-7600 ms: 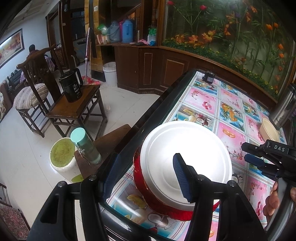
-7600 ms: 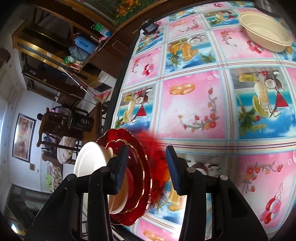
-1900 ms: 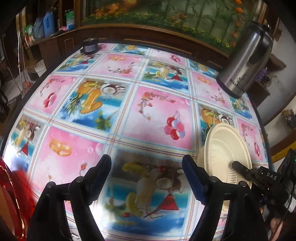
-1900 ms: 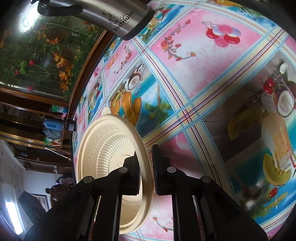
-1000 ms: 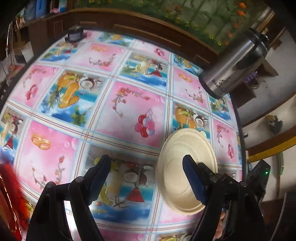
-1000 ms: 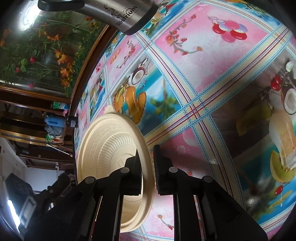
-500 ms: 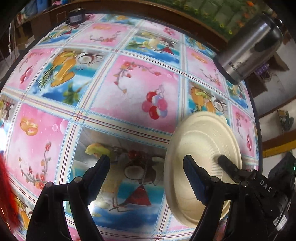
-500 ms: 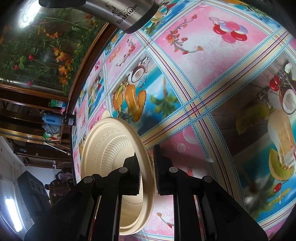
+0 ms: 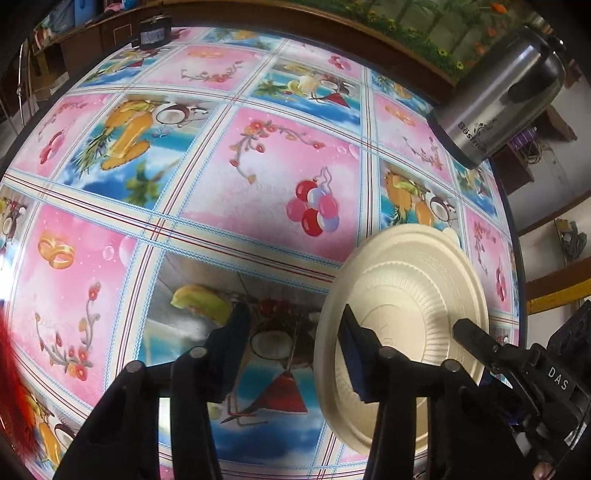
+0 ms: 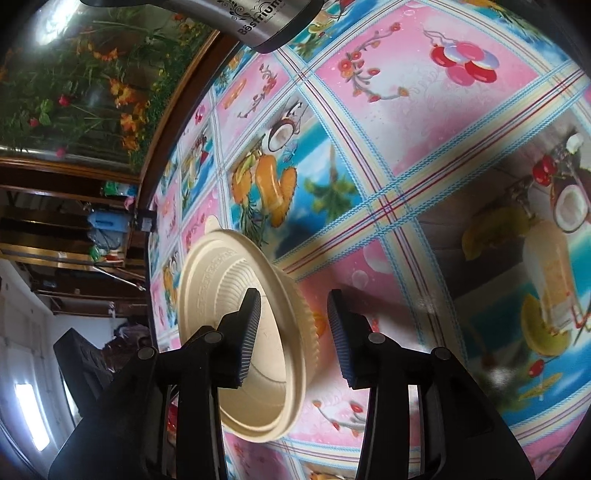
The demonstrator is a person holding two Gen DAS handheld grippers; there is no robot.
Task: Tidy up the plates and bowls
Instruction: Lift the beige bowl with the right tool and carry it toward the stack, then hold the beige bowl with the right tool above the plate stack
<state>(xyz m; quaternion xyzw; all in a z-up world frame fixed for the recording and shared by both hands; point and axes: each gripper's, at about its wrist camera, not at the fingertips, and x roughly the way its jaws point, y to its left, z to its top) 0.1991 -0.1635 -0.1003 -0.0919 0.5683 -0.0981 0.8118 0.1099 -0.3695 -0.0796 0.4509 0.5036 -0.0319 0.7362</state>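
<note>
A cream ribbed bowl point(image 9: 406, 295) is tipped on edge over the patterned tablecloth; it also shows in the right wrist view point(image 10: 229, 314). My right gripper point(image 10: 293, 332) is open, its fingers standing either side of the bowl's rim without clamping it. My left gripper point(image 9: 291, 347) is open, its right finger point(image 9: 354, 354) against the bowl's left rim; the bowl is not between its fingers. The right gripper's tip point(image 9: 476, 339) reaches into the bowl from the right. A red plate edge point(image 9: 11, 373) shows at the far left.
A steel thermos point(image 9: 498, 96) stands at the table's far right edge and shows in the right wrist view point(image 10: 255, 18). A small dark object point(image 9: 151, 33) sits at the far left corner. The table's right edge point(image 9: 513, 258) is close to the bowl.
My right gripper has opened off the bowl's rim, which it was clamping half a second ago. My left gripper has moved in until its right finger meets the bowl.
</note>
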